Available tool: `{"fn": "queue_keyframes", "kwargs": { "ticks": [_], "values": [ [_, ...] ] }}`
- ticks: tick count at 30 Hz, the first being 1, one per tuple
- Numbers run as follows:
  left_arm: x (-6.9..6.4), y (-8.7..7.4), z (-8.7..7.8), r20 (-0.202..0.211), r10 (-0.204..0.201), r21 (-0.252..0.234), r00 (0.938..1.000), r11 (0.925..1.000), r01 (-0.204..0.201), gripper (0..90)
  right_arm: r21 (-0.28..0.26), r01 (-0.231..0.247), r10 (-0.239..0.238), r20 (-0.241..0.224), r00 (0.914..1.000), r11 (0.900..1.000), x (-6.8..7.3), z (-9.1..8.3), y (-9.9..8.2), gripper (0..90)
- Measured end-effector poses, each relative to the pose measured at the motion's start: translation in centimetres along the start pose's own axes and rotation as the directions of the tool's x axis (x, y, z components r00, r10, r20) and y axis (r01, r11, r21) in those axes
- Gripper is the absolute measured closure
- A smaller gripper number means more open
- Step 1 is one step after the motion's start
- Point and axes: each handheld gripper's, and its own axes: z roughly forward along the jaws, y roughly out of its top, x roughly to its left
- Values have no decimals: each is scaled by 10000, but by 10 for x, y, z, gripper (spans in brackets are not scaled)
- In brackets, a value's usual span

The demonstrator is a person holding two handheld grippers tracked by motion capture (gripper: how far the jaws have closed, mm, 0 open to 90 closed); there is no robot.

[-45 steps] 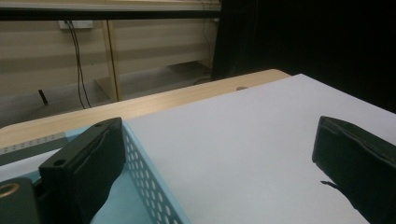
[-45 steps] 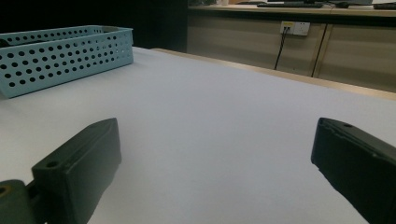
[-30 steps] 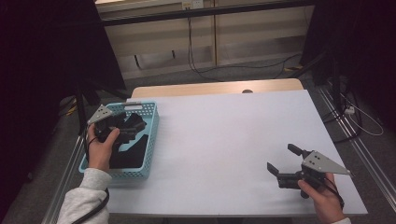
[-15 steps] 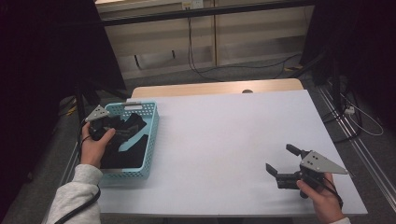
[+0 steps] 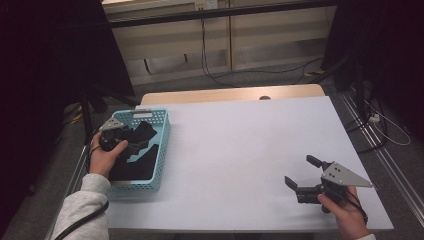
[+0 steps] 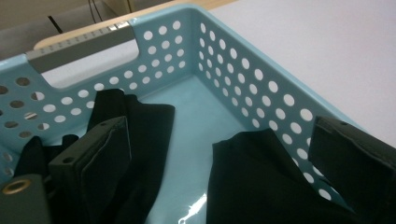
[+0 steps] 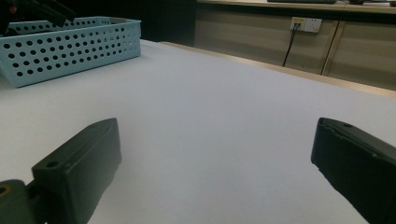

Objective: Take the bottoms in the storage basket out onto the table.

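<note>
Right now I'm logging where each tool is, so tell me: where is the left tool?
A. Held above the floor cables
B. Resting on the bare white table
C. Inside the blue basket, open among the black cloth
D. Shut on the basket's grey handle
C: the left tool sits in the blue basket, jaws spread, with black cloth lying between and beside them.

The surface (image 5: 235, 145) is white with a bare strip of pale wood along its far edge. A light blue perforated basket (image 5: 162, 150) stands directly on it at the left edge, roughly midway between the near and far corners, its long side running along that edge. Black cloth (image 5: 137, 162) lies inside the basket, bunched against its walls, with part of the blue floor showing between the folds.
</note>
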Motion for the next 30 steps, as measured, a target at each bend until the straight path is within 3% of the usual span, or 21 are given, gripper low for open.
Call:
{"fn": "queue_keyframes", "kwargs": {
  "ticks": [8,10,15,18,30],
  "values": [
    [3,-9,3,-21,78,312,10000,9995,-78,57,-1,23,-23,-12,10000,10000,1,-1,0,7],
    [5,-13,4,-35,100,632,9999,9980,-98,57,18,49,-49,-12,10000,10000,1,0,0,7],
    [7,-19,8,21,126,881,9999,9960,-127,60,59,129,-128,-115,9999,9999,4,0,0,7],
    [8,-24,13,114,78,1248,9999,9921,-92,60,82,153,-152,-150,9998,9998,4,0,-1,7],
    [5,-32,25,337,51,1920,9994,9813,-115,90,163,152,-151,-99,9998,9998,3,0,-1,7]
  ]
}}
